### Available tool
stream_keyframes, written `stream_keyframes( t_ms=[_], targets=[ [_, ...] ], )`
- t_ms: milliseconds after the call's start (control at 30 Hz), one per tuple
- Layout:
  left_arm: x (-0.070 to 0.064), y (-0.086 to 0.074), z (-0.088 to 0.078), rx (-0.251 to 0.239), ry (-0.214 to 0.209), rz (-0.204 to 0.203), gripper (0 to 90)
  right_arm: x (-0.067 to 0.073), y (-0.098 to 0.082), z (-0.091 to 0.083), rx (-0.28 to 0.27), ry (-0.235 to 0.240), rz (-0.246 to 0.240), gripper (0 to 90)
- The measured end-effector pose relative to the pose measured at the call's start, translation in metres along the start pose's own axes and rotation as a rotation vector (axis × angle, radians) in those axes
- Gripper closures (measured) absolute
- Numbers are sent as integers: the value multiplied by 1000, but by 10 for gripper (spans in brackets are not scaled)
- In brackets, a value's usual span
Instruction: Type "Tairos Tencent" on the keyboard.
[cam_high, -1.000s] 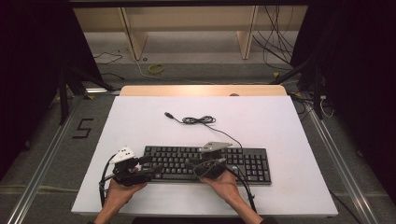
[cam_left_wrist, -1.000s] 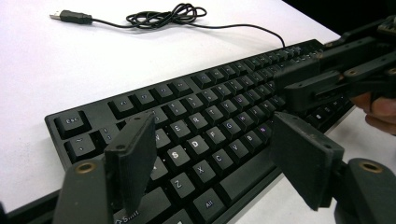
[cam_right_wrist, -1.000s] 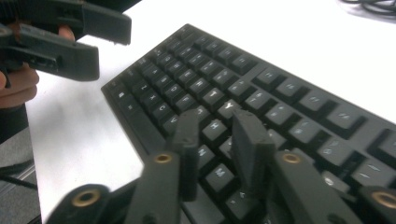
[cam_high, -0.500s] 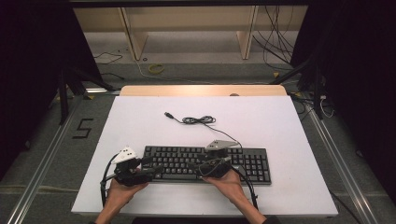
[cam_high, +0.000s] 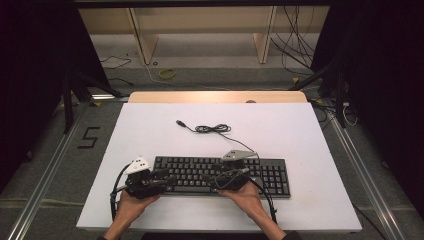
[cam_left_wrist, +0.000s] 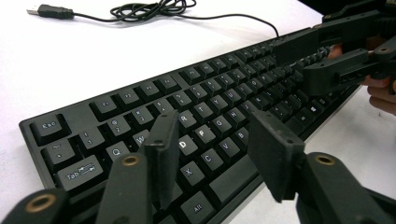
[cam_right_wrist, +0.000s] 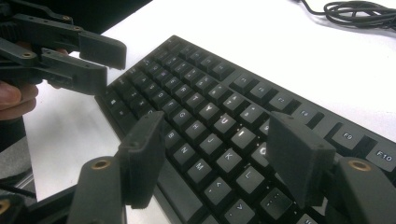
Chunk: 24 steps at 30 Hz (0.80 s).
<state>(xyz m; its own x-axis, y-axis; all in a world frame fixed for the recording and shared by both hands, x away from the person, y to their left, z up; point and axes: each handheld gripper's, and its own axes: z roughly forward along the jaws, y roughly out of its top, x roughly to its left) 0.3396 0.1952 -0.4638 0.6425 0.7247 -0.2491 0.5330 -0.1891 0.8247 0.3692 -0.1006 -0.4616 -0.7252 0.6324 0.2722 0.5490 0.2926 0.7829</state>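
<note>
A black keyboard (cam_high: 270, 172) lies across the near half of the white table (cam_high: 310, 135). Its thin cable (cam_high: 212, 129) is coiled behind it and ends in a loose USB plug (cam_high: 180, 122). My left gripper (cam_high: 167, 179) reaches in from the keyboard's left end. Its own view shows the left gripper (cam_left_wrist: 217, 154) open just above the letter keys (cam_left_wrist: 201, 133); its jaws have just been closing, with nothing between them. My right gripper (cam_high: 207, 177) points left over the middle keys. In its own view the right gripper (cam_right_wrist: 219, 158) is open; its jaws have just been opening and hold nothing.
A wooden strip (cam_high: 215, 96) runs along the table's far edge. Beyond it are shelf legs (cam_high: 142, 42) and loose cables (cam_high: 295, 45) on the floor. Metal rails (cam_high: 45, 175) flank the table. Bare table surface lies behind and to the right of the keyboard.
Both hands stay at the keyboard's front edge. The right gripper has shifted slightly to the right; the left has not moved noticeably.
</note>
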Motion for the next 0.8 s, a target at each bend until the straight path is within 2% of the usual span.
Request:
stream_keyframes(
  t_ms=[467, 800],
  targets=[
    [-3, 2, 8, 47, -11, 25, 712, 1, -1, -4, -8, 4, -6, 367],
    [-4, 5, 12, 75, -2, 44, 864, 3, -3, -7, -11, 13, -5, 353]
  ],
)
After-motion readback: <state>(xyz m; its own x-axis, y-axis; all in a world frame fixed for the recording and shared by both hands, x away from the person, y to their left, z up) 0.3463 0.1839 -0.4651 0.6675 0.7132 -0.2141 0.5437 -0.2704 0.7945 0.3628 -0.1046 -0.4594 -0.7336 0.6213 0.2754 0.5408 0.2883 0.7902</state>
